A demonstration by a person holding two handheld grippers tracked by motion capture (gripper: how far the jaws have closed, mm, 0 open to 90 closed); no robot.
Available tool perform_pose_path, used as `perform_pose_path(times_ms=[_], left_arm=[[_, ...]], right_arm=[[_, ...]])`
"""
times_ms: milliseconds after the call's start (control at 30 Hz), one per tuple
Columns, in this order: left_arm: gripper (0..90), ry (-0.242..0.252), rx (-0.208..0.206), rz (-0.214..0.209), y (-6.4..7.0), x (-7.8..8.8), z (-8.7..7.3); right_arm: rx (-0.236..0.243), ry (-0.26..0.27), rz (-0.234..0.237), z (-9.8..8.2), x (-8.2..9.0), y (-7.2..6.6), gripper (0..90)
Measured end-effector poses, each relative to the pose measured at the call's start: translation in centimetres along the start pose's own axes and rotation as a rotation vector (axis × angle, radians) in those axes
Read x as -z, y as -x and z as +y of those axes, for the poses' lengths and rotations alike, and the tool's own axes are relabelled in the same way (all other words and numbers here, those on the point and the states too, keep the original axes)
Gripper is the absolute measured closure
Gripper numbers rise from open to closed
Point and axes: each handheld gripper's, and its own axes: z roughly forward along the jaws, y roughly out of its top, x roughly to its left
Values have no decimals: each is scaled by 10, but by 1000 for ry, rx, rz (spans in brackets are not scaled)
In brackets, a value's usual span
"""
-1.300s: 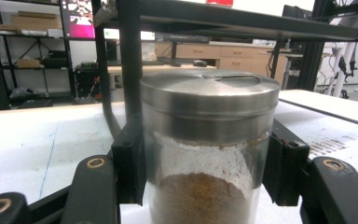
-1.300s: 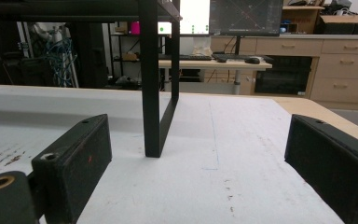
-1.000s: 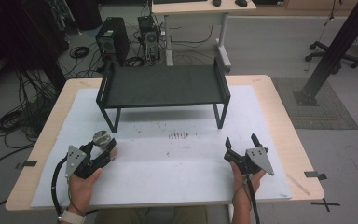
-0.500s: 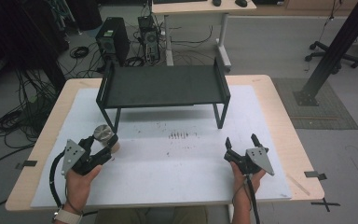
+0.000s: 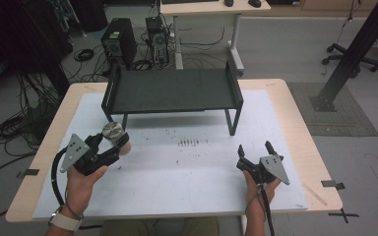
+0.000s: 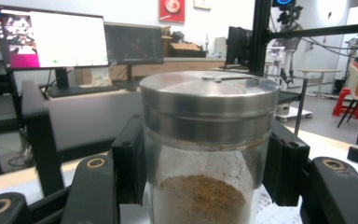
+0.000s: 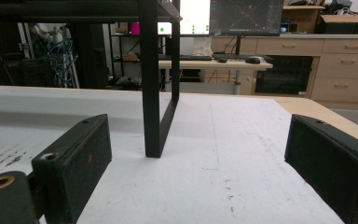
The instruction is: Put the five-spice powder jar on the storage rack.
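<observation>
High view: left gripper [image 5: 114,145] is clamped on a glass jar [image 5: 115,138] with a steel lid, at the near-left of the black shelf rack [image 5: 172,91], just in front of its left front leg. The jar stands upright in the grip and looks clear of the white mat [image 5: 177,182]. Judgement: held level so the powder stays put, and lifted at the rack's front edge, probably to go onto the rack's deck. The left forearm comes in from the near edge, wrist angled so the gripper points toward the rack. Right gripper [image 5: 256,153] rests low on the mat near the rack's right front leg, jaws apart, nothing between them; likely parked out of the way.

Left gripper view: both pads press the glass below the lid [image 6: 209,99], one on each side. Brown powder [image 6: 200,198] fills the lower part. Lid is level, so the gripper is near horizontal.

Right gripper view: jaws stand wide, empty, aimed level at the rack's leg [image 7: 152,84], well short of it.
</observation>
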Motion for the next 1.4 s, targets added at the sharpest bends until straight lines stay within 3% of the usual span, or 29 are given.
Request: perform_pose_path(times_ms=[633, 933, 1067, 1400], left_arm=[[430, 25, -36, -112, 2, -46, 56], [430, -3, -37, -146, -1, -76, 70], [430, -2, -25, -155, -3, -88, 74], [430, 4, -39, -166, -8, -119, 88]], right_arm=[[-3, 1, 0, 0, 0, 0, 75], [-3, -2, 2, 0, 0, 0, 75], [-4, -2, 1, 0, 0, 0, 75], [-4, -4, 0, 0, 0, 0, 75]])
